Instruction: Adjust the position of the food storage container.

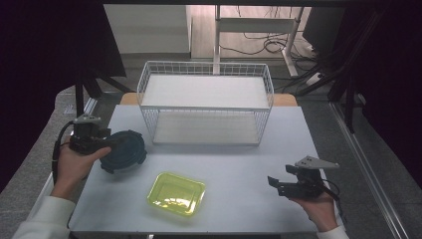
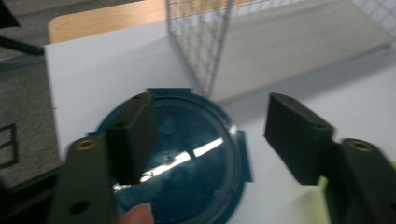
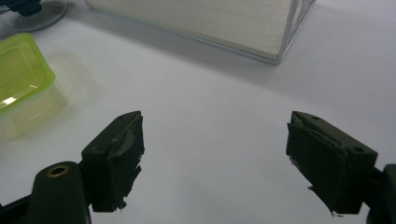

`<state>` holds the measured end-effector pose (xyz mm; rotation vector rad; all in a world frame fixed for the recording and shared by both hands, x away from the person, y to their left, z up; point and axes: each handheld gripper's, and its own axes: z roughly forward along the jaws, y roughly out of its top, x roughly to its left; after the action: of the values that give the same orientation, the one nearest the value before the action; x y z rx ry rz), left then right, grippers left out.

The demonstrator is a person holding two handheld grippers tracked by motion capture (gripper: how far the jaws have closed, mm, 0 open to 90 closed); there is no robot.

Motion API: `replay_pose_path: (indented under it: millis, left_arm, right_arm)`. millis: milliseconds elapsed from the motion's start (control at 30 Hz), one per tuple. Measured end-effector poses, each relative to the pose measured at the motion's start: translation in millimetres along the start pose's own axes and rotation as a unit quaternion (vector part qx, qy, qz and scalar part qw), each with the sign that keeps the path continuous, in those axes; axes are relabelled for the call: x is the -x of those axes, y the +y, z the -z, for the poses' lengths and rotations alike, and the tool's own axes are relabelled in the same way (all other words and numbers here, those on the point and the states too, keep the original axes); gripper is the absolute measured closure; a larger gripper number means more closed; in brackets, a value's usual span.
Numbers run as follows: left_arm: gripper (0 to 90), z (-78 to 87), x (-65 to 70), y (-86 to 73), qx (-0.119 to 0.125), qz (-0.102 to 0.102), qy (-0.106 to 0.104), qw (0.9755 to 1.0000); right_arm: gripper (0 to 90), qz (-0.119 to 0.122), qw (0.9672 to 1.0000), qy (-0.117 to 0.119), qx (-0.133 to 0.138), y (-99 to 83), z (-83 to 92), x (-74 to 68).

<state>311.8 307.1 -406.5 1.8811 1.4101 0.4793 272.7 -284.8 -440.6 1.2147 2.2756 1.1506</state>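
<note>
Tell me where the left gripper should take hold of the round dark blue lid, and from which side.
Grip the round dark blue lid at its thin rim, probably at the edge nearest the left gripper. It lies flat on the table and is wider than the gap between the fingers, so come in low from the table's left side, one finger above, one below.

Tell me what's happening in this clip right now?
A person holds a gripper in each hand at a white table. The left gripper is at a dark blue round lidded container, jaws apart and not pressing on it. The right gripper hovers open. A yellow-green rectangular container sits between them, before a white wire rack.
</note>
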Motion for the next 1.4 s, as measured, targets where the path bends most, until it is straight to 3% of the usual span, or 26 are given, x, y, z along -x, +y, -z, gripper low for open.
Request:
replay_pose_path:
  millis: [167,300,467,533,767,800,833,1033,1133,1167,1400]
  left_arm:
    - [60.9,-7.4,-29.7,1.5,-0.024,0.023,0.019,0.9993]
    - [74.7,-17.4,-46.9,1.6,-0.045,0.021,0.026,0.9984]
    - [87.6,-34.9,-62.3,-0.8,-0.085,0.018,0.055,0.9947]
    - [88.9,-39.7,-67.3,-3.2,-0.1,0.019,0.065,0.9927]
    - [90.0,-50.5,-86.0,-14.8,-0.118,0.042,0.086,0.9884]
    - [90.0,-50.5,-86.0,-14.8,-0.118,0.042,0.086,0.9884]
    - [90.0,-54.8,-88.2,-17.2,-0.13,0.037,0.091,0.9866]
    - [90.0,-64.6,-91.6,-23.6,-0.155,0.026,0.104,0.9822]
    - [90.0,-66.5,-93.0,-25.9,-0.158,0.026,0.102,0.9818]
    - [90.0,-68.1,-93.7,-27.5,-0.158,0.023,0.093,0.9828]
    - [90.0,-71.8,-92.0,-28.8,-0.155,0.015,0.087,0.9839]
  right_arm:
    - [18.8,-0.002,1.0,-0.003,-0.003,-0.9,-0.6,-0.7]
    - [18.8,-0.002,1.0,-0.004,-0.003,-1.9,-0.3,0.3]
    - [18.8,-0.004,1.0,-0.005,-0.005,-2.9,-1.5,0.7]
    - [18.8,-0.004,1.0,-0.004,-0.006,-3.2,-1.7,0.7]
    - [18.9,-0.006,0.9999,-0.006,-0.009,-5.4,-2.2,2.2]
    - [18.9,-0.006,0.9999,-0.006,-0.009,-5.4,-2.2,2.2]
    - [18.9,-0.008,0.9999,-0.008,-0.01,-5.6,-2.1,2.5]
    - [19.0,-0.008,0.9999,-0.009,-0.011,-5.7,-2.6,2.3]
    - [19.0,-0.007,0.9999,-0.01,-0.012,-6.0,-2.8,2.5]
    - [19.1,-0.007,0.9999,-0.011,-0.012,-6.1,-2.9,2.5]
    - [19.1,-0.007,0.9998,-0.012,-0.011,-5.9,-2.9,2.8]
